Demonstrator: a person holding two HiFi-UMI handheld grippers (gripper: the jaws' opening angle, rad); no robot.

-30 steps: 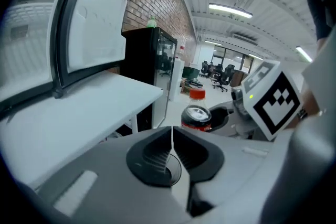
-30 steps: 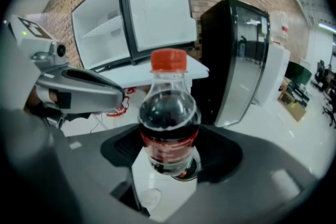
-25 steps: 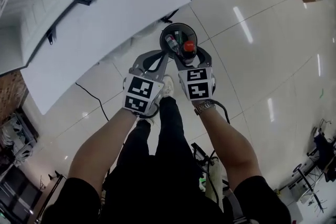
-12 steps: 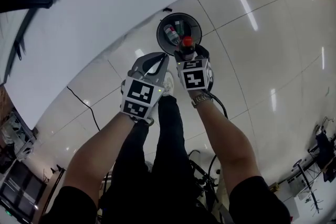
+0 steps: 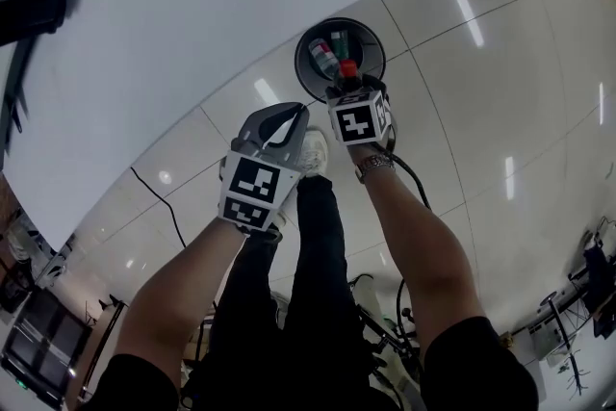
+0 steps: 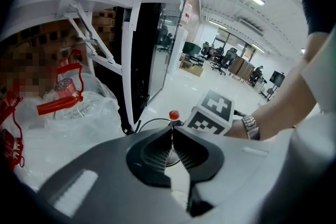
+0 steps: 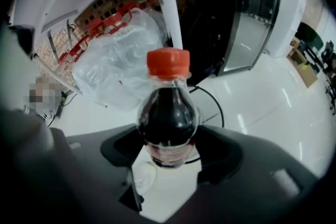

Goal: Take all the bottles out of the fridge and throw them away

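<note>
Left gripper (image 5: pixel 289 115), jaws closed on nothing, had pulled back from round black bin (image 5: pixel 301 63) at upper centre. Right gripper (image 5: pixel 345 89) still clamped red-capped dark cola bottle (image 7: pixel 168 123), seemingly over the rim, so drop pending.

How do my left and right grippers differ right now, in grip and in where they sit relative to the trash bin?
Grip: the left gripper has its jaws shut on nothing; the right gripper clamps a dark soda bottle with a red cap.
Place: the right gripper is at the near rim of the bin, with the bottle over the opening; the left gripper sits short of the bin, over floor.
Shared: both point toward the bin.
</note>
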